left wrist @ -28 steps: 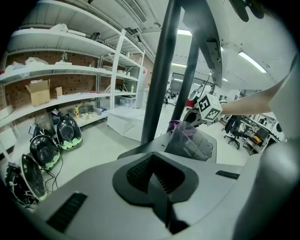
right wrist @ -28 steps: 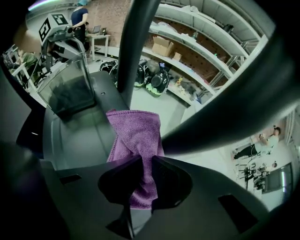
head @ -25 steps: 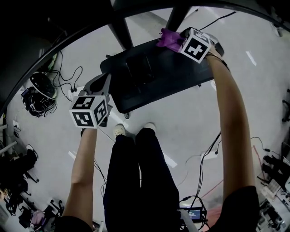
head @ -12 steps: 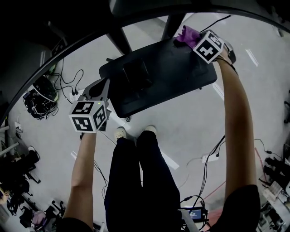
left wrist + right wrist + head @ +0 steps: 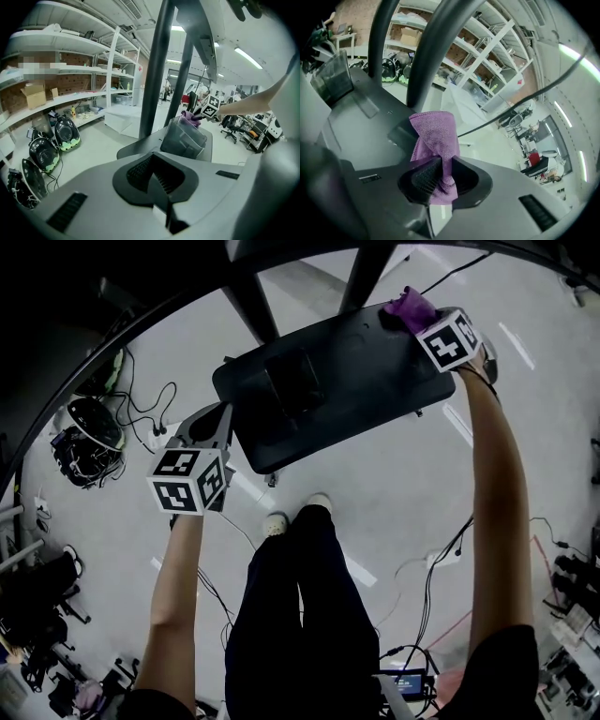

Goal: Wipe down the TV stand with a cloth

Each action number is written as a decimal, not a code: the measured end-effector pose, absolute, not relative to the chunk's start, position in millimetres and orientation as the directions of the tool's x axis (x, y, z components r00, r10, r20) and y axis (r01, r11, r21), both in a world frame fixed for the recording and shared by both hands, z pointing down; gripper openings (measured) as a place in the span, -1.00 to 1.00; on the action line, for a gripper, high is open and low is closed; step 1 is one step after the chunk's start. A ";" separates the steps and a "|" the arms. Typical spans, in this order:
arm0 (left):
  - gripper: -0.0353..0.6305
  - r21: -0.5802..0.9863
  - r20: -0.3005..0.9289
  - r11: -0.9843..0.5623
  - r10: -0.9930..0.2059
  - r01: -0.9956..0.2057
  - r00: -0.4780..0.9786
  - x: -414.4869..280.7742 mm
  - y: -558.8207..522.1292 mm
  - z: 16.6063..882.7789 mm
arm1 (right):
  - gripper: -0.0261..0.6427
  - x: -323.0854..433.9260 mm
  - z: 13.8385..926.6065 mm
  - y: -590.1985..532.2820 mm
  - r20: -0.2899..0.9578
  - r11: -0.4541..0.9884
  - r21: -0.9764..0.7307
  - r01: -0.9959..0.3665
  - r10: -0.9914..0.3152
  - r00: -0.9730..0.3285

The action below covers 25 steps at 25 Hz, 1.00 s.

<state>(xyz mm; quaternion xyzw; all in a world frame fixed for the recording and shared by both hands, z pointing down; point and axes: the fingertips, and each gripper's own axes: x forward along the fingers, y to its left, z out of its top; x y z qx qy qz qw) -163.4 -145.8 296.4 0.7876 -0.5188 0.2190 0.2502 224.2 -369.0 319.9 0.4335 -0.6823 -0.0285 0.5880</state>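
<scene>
1. Right gripper view: the purple cloth [image 5: 434,136] is clamped in the right gripper [image 5: 437,174] for pressing onto the TV stand [image 5: 366,381].
2. The cloth is set at the stand's far right corner, beside a post [image 5: 433,47].
3. The left gripper [image 5: 158,180] is held closed and empty off the near left edge; bare surface is left between the two.

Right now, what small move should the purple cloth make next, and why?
Probably sweep the purple fuzzy cloth, clamped in the right gripper, leftward across the dark flat stand base: it sits at the far right corner; most surface lies leftward.

lab workshop: shelving [image 5: 65,43], floor cables [image 5: 141,405]
</scene>
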 end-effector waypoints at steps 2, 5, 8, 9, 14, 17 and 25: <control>-0.87 0.175 0.600 -0.344 -0.706 -0.923 0.377 -164.1 -141.2 296.0 | -0.69 221.7 311.3 -354.5 0.770 0.590 0.522 -0.616 -0.636 0.045; -0.87 0.190 0.586 -0.351 -0.709 -0.917 0.393 -163.5 -131.4 291.7 | -0.69 212.6 299.0 -326.6 0.770 0.552 0.460 -0.696 -0.638 0.004; -0.87 0.199 0.574 -0.362 -0.710 -0.911 0.407 -164.6 -122.3 281.4 | -0.69 190.0 278.7 -298.3 0.755 0.520 0.365 -0.772 -0.651 -0.081; -0.87 0.200 0.574 -0.366 -0.708 -0.909 0.412 -166.0 -118.6 277.4 | -0.69 179.8 271.3 -286.8 0.750 0.515 0.328 -0.792 -0.651 -0.113; -0.87 0.184 0.568 -0.404 -0.700 -0.896 0.432 -177.5 -102.9 256.8 | -0.69 107.3 233.0 -218.5 0.736 0.569 0.163 -0.806 -0.614 -0.284; -0.87 0.196 0.559 -0.394 -0.707 -0.898 0.433 -191.2 -93.4 249.8 | -0.69 60.5 211.6 -180.3 0.722 0.586 0.077 -0.807 -0.591 -0.361; -0.87 0.197 0.584 -0.394 -0.688 -0.898 0.431 -212.4 -66.1 256.8 | -0.69 -50.9 190.0 -116.4 0.697 0.621 -0.101 -0.778 -0.514 -0.501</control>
